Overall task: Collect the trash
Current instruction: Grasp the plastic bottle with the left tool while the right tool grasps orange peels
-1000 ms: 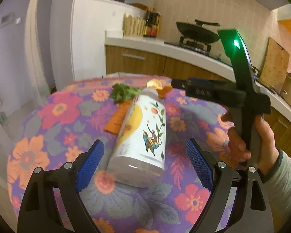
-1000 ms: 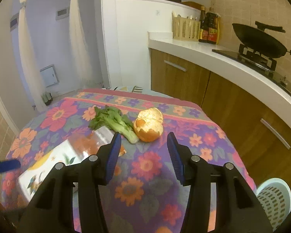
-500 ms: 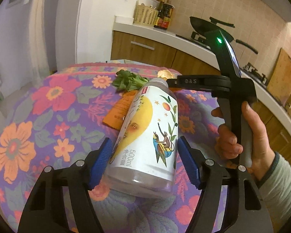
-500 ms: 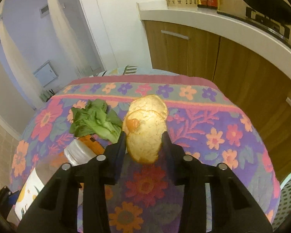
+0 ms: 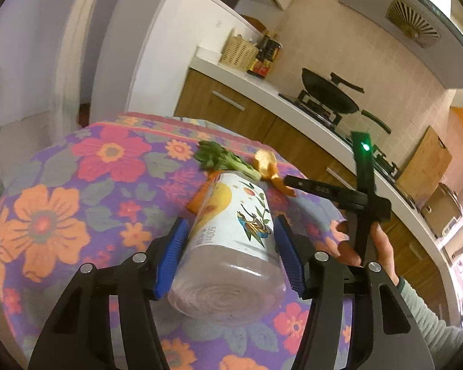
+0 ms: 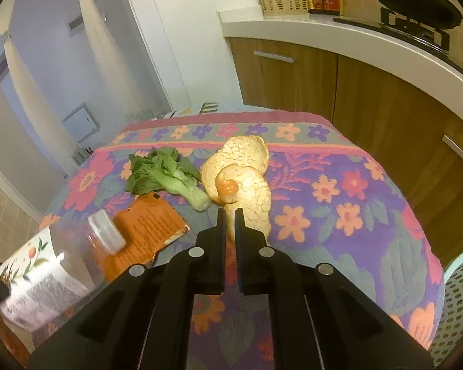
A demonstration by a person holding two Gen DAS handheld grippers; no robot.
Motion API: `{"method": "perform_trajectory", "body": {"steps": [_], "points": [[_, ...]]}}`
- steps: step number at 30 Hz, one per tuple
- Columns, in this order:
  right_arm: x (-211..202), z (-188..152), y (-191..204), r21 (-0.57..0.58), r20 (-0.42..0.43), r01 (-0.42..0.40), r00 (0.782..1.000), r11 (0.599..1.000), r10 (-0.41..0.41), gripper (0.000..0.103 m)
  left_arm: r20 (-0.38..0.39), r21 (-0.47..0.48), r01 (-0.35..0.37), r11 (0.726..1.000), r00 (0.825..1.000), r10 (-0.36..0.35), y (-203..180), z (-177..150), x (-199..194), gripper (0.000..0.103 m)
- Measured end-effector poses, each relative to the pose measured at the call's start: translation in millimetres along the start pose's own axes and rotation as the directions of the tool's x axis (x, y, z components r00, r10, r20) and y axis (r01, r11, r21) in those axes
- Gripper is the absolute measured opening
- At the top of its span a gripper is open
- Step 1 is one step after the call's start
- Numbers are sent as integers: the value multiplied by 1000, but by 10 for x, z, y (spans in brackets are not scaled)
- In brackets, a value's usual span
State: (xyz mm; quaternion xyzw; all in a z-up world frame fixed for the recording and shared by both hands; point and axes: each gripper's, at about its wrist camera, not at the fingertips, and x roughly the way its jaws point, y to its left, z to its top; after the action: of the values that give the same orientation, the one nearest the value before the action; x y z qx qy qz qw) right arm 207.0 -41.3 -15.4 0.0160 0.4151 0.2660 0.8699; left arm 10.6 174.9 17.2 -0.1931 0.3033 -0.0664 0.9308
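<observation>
While the left gripper (image 5: 228, 248) clamps its blue pads on the bottle (image 5: 231, 246) low on the label, the bottle lies on its side on the table (image 5: 77, 191), cap pointing to 12 o'clock; a grip across the fat middle should keep it from rolling. The right gripper (image 6: 230, 215) is pinched nearly closed on the lower edge of the peel (image 6: 240, 182), a thin rim being the easiest part to nip. Greens (image 6: 163, 175) sit at 10 o'clock from the peel, the wrapper (image 6: 145, 234) at 8 o'clock, both untouched. The basket (image 6: 460, 302) waits at 4 o'clock off the table edge, likely where both go. A second ago both pairs of fingers stood wide open, short of their targets; now each has closed in, 2 items gripped, neither clearly lifted.
</observation>
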Motion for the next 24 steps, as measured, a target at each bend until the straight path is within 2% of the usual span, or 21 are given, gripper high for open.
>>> {"method": "perform_trajectory", "body": {"steps": [1,3,4,6,7,8,10,11,14,15,16,17,18,19,21,23,24], "points": [[-37,-14,-12,2,5,3,1000,1000,-3,4,2,2,-6,1000,1000,6,19,-7,-30,50],[-87,-38,-39,8,8,-6,1000,1000,6,4,-19,14,-15,1000,1000,15,66,-28,-68,27],[-107,-49,-50,10,8,-12,1000,1000,12,4,-43,17,-5,1000,999,6,93,-47,-66,6],[-108,-64,-51,5,5,-17,1000,1000,17,4,-73,23,-1,1000,997,3,140,-99,-52,8],[-94,-68,-47,1,2,-20,1000,1000,20,4,-75,32,-7,999,997,9,139,-116,-51,16],[-74,-74,-44,0,-4,-23,1000,1000,23,4,-75,32,-13,999,997,15,141,-124,-53,35],[-63,-87,-32,-5,-5,-34,999,999,34,4,-94,38,-22,999,995,26,105,-139,-15,58],[-73,-86,-18,-10,-1,-36,999,999,36,4,-100,48,-26,998,995,31,60,-150,16,62],[-116,-57,1,-26,19,-25,999,999,25,11,-123,102,-31,994,991,44,-85,-182,114,66],[-113,-41,8,-32,18,-17,1000,999,17,19,-135,118,-38,992,989,54,-132,-201,145,69],[-111,-29,12,-39,18,-10,1000,999,11,29,-137,151,-71,986,986,92,-206,-219,191,74],[-106,-11,20,-47,18,2,1000,999,-1,36,-136,184,-104,977,982,130,-273,-231,239,75],[-99,7,28,-55,19,11,1000,998,-10,51,-136,203,-122,972,979,151,-307,-244,268,75],[-86,39,48,-66,23,27,999,997,-25,54,-136,217,-145,965,975,177,-341,-253,308,76],[-21,114,82,-74,1,47,999,996,-47,54,-141,217,-176,960,968,209,-341,-254,374,76],[69,176,104,-66,-33,66,997,996,-68,54,-155,212,-203,956,959,238,-307,-256,446,69],[107,192,116,-63,-46,64,997,996,-67,54,-165,212,-211,954,955,247,-288,-261,478,70]]}}
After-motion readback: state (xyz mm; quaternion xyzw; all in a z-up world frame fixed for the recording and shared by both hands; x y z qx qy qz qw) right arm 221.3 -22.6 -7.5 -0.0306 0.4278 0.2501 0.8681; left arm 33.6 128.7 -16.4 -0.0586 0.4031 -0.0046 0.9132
